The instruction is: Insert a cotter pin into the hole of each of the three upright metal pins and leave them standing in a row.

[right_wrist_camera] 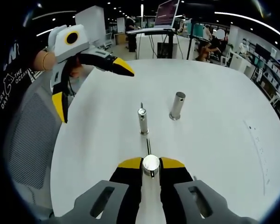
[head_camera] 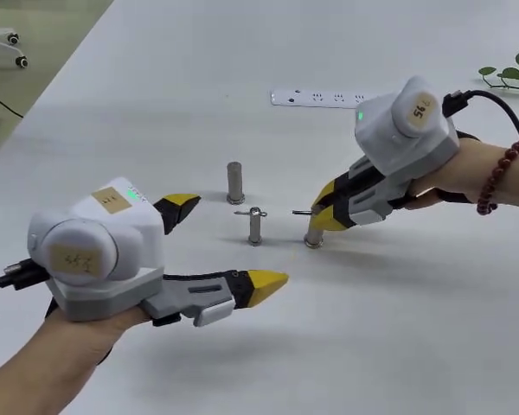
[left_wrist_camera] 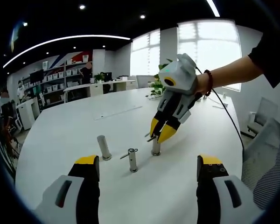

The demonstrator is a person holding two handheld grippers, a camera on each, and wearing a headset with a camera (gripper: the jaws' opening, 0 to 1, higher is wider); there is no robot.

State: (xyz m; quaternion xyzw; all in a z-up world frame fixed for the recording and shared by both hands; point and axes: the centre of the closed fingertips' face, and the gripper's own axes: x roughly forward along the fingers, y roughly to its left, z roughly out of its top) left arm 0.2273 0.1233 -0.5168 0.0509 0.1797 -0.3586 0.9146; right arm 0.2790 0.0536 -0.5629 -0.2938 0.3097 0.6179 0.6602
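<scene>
You're working over a white table (head_camera: 156, 104) in a shelf-lined office; left gripper (head_camera: 229, 239) gaping empty, right gripper (head_camera: 322, 216) pinching a cotter pin (head_camera: 301, 212).

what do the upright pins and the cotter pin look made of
Upright pins: bare metal, probably steel, grey with a satin sheen and bright top faces. Cotter pin in the right gripper: thin grey wire, likely metal, too small to tell finish.

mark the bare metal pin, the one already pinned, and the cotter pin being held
bare metal pin (head_camera: 234, 180): head view, middle of its shaft
metal pin with cotter pin (head_camera: 255, 227): head view, shaft below the crosswise cotter
held cotter pin (head_camera: 301, 212): head view, bare shank beside the right gripper (head_camera: 315, 216)
</scene>
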